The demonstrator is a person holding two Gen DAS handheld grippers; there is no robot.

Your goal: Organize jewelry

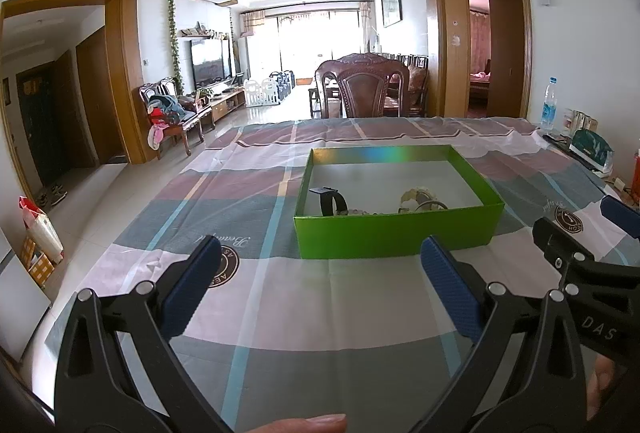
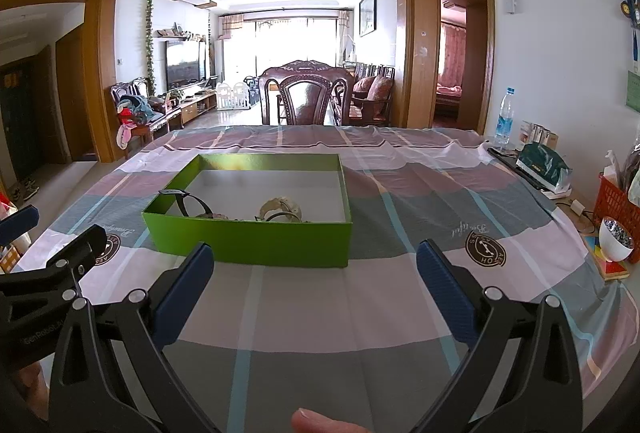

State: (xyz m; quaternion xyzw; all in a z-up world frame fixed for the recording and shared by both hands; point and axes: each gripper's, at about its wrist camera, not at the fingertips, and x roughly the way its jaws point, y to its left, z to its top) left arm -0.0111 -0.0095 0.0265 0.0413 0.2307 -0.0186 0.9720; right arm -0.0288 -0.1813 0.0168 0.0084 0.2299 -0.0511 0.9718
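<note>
The left gripper (image 1: 320, 285) hangs low over the table cloth (image 1: 248, 201) with its jaws spread wide. Nothing is between its blue pads (image 1: 192, 285), and they touch nothing. The green box (image 1: 396, 233) sits on the cloth just past the pads, a bit to the right of the gap.

The box has no lid. Inside it lies a black band (image 1: 332, 199) on the left, curled up on its side. To the right of it is a pale, lumpy bracelet (image 1: 414, 195) with a thin ring (image 1: 430, 205) beside it. The near wall of the box hides the bottom of all these things, so it is hard to tell what each one is or how many there are.

The right gripper (image 2: 316, 287) hangs beside the left one, also low over the cloth. Its jaws are spread wide too, and they hold nothing. From its camera the box lies ahead and to the left.

A fingertip (image 1: 308, 424) pokes in at the bottom edge of the left view, cut off by the frame. On the far right of the table stand a water bottle (image 2: 505, 115), a dark green bag (image 2: 544, 163), a red basket (image 2: 614, 203) and a white bowl (image 2: 616, 239). The edge of the right view cuts the basket off.
</note>
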